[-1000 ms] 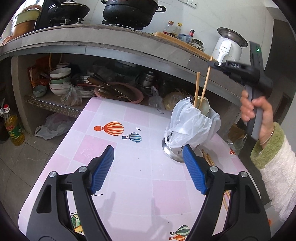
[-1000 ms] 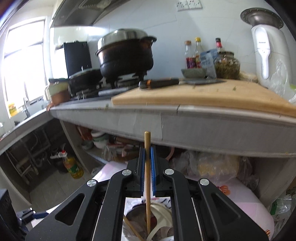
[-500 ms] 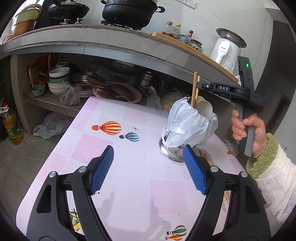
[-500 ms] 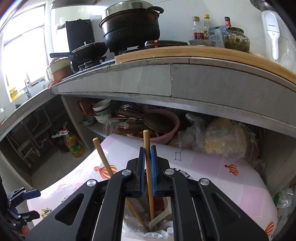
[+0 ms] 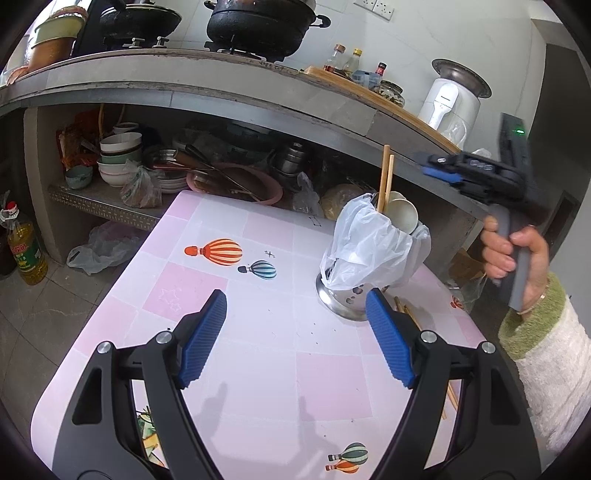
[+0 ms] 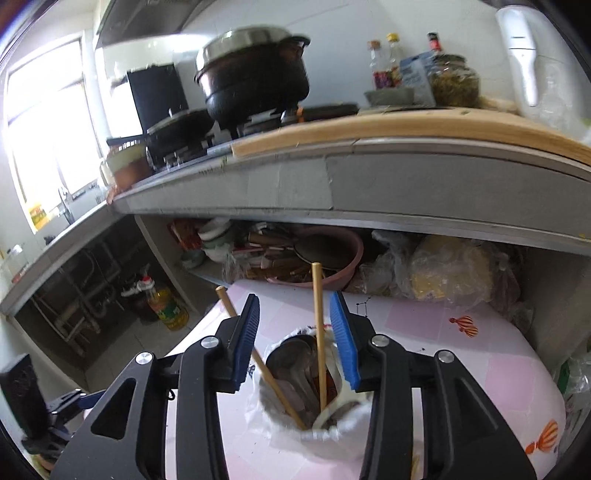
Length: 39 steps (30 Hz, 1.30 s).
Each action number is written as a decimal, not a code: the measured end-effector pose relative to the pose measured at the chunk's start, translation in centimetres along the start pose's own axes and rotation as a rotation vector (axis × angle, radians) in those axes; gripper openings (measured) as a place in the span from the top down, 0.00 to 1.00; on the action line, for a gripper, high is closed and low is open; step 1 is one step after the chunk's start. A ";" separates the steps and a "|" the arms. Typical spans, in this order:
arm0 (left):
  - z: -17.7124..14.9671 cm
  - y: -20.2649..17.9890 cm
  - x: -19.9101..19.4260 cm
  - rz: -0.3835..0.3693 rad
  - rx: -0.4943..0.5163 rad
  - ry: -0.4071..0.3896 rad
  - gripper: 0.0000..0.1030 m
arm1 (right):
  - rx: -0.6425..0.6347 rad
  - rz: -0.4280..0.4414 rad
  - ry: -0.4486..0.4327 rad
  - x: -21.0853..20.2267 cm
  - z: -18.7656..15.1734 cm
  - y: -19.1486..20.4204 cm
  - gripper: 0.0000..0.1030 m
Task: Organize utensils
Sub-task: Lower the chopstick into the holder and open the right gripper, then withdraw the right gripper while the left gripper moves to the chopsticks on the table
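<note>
The right gripper [image 6: 295, 343], black with ribbed blue pads, is held by a hand [image 5: 517, 254] in a fuzzy white sleeve with a green cuff, above and just behind the perforated steel utensil holder [image 5: 343, 299] lined with a white plastic bag [image 5: 365, 243]. It tilts down over the holder's mouth. Its jaws have just been opening: they now stand apart, and the upright wooden chopstick [image 6: 317, 332] rises between the pads without either pad pressing on it. A second wooden chopstick [image 6: 258, 358] leans to the left in the same holder, beside a pale spoon [image 5: 402, 218].

The left gripper [image 5: 295, 339] hovers low over the table with its blue pads spread wide and nothing between them.

A second ago the right pads were clamped on the upright chopstick, lifted higher above the holder; now that chopstick stands inside the holder, released. The left gripper has not moved.

More wooden chopsticks [image 5: 410, 317] lie flat on the pink checked tablecloth with hot-air balloons [image 5: 258, 332], just beside the holder's base. Behind the table a grey concrete counter [image 5: 229, 85] carries black pots [image 5: 258, 22], a wooden cutting board [image 6: 406, 127] and bottles; stacked bowls [image 5: 120, 155] and pans fill the shelf beneath
</note>
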State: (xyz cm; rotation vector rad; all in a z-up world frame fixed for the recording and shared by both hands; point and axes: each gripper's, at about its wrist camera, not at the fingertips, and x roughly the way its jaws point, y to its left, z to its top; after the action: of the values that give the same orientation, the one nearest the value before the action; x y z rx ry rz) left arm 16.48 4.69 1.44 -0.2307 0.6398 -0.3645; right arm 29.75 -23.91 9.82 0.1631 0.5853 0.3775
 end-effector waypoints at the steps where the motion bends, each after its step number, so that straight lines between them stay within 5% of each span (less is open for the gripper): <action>1: -0.1 -0.1 0.0 -0.005 0.003 0.001 0.28 | 0.009 0.001 -0.009 -0.9 -0.3 -0.2 0.59; 6: -0.7 -1.2 0.1 -0.033 0.026 0.015 0.28 | 0.061 -0.046 -0.023 -6.1 -3.7 -2.2 0.56; 11: -1.6 -3.9 1.9 -0.087 0.104 0.075 0.28 | 0.158 -0.153 0.026 -10.2 -10.9 -5.2 0.56; 18: -3.8 -10.9 6.7 -0.199 0.270 0.184 0.28 | 0.319 -0.277 0.135 -11.7 -20.7 -7.6 0.56; 21: -5.6 -13.4 9.4 -0.238 0.305 0.254 0.37 | 0.373 -0.287 0.146 -12.1 -23.1 -8.2 0.56; 26: -9.3 -16.7 13.2 -0.266 0.376 0.402 0.58 | 0.419 -0.278 0.149 -12.3 -24.4 -9.0 0.56; 39: -13.3 -20.1 16.2 -0.227 0.477 0.543 0.77 | 0.443 -0.237 0.138 -12.7 -25.4 -9.7 0.56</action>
State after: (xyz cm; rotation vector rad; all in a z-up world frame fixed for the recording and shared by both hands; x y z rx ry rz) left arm 15.10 -21.45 -11.21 0.2668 1.0386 -0.7991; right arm 8.50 -36.67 -7.07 0.4909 0.8111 0.0241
